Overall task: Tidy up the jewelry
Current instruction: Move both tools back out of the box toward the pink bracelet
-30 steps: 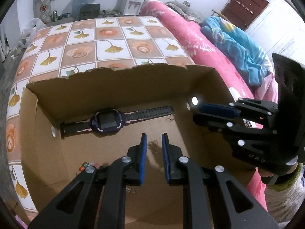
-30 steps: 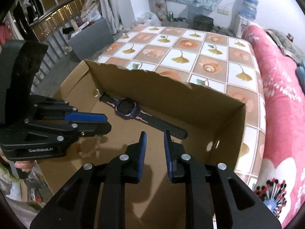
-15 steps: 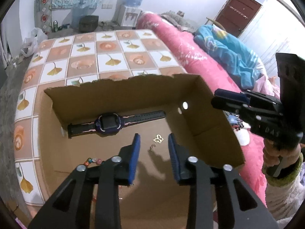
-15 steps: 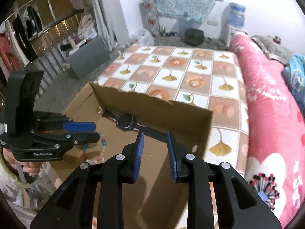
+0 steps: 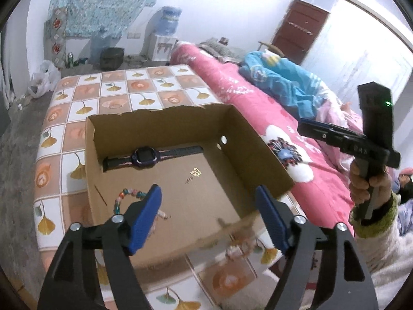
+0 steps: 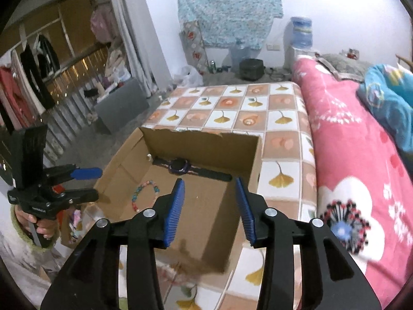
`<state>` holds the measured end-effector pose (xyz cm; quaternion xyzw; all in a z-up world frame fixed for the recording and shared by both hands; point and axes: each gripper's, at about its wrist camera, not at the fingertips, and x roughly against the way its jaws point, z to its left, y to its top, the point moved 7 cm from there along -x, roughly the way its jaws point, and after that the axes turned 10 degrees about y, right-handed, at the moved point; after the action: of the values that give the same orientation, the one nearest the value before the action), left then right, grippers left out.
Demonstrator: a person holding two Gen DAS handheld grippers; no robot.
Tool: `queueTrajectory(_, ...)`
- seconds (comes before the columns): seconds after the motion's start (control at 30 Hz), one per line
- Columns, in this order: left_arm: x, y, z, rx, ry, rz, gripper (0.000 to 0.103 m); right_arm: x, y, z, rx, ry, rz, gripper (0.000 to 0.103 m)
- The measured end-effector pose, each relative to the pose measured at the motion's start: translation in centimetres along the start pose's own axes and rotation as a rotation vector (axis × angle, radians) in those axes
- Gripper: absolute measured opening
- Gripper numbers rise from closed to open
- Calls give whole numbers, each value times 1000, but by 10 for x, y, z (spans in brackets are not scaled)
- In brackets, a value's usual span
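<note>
— What's in the cardboard box [image 5: 247, 139], and how would it handle?

— Three pieces lie on its floor. The purple smartwatch [image 5: 144, 156] lies flat against the far wall, straps stretched out: light, with a hard case and rubbery bands. I'd pinch it across the case or a strap close to the case. The beaded bracelet [image 5: 124, 199] sits near the left wall, partly behind my left pad. It's limp and the beads will roll, so I'd take a bunch of them rather than one. The small gold butterfly pendant [image 5: 195, 172], mid-floor, has what I think is a fine chain trailing from it, though it's too small to be sure. It's featherlight, thin and easy to bend, so pads must come down flat over it.

— And your jaws?

— Both have just been opening, with nothing between them. My left gripper [image 5: 207, 208] stands wide above the box's near edge. My right gripper [image 6: 209, 201] is about half spread, also over the box.

— Surroundings?

— The box rests on a ginkgo-print bedspread [image 5: 144, 90], beside a pink floral quilt [image 5: 258, 103].
</note>
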<state>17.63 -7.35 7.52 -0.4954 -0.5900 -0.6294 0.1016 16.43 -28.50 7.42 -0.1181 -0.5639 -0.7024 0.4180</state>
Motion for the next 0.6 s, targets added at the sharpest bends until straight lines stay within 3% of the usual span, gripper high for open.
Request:
queueTrajectory(0.1,12,-20,-8,-39,-33,-15,84,10,-18,0,-47,42,-2,46)
queueTrajectory(0.23,6,-55,-16,-68,-54,37,85,9,-51,9,-98,144,40,52)
queueTrajectory(0.37,-15,-83,-17,-44,-43,102,85,-8,-83,24,-103,190,106,55)
queueTrajectory(0.47,-30,-93,-13,-29,-17,131,85,-28,-103,30,-128,223,173,55)
queueTrajectory(0.6,-46,-94,-2,-23,51,142,85,-55,-114,21,-182,195,229,54)
